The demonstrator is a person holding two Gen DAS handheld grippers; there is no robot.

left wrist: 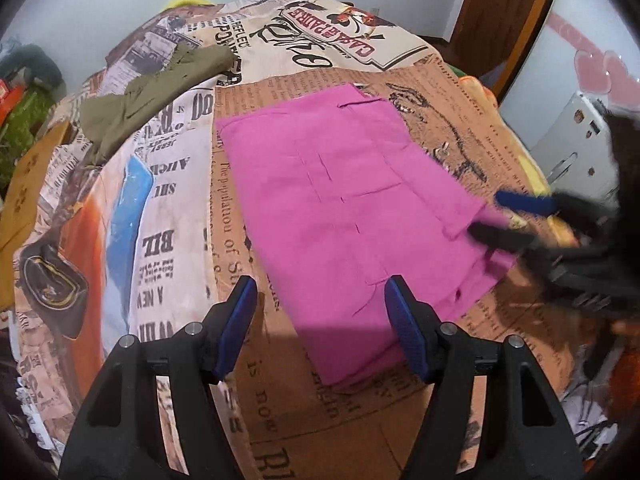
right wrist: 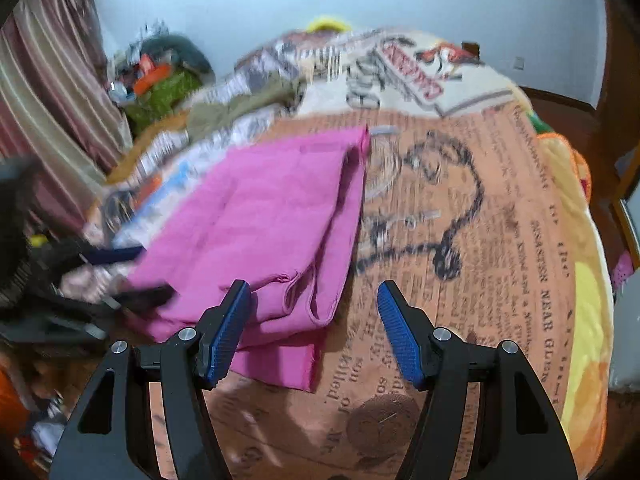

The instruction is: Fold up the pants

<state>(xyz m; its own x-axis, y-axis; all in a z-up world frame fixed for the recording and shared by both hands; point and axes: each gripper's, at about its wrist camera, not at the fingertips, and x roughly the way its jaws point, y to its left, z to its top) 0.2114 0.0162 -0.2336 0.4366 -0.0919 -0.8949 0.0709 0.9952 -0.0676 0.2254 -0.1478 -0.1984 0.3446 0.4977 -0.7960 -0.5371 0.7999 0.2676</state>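
Pink pants [left wrist: 352, 208] lie folded flat on a bed covered by a newspaper-print blanket [left wrist: 248, 392]. My left gripper [left wrist: 320, 292] hovers open over the near end of the pants, nothing pressed between its blue pads. In the right wrist view it is a blurred shape [right wrist: 140, 276] at the left edge of the pants [right wrist: 260, 220]. My right gripper [right wrist: 314, 292] is open above the folded near corner, gripping nothing. In the left wrist view it sits blurred [left wrist: 492, 218] at the right edge of the pants.
An olive garment [left wrist: 160, 92] lies crumpled at the far left of the bed. A dark bag [left wrist: 52, 288] rests at the left edge. A wooden door [left wrist: 504, 12] stands far right. Striped curtains [right wrist: 40, 100] and a clutter pile [right wrist: 168, 72] sit beyond the bed's left side.
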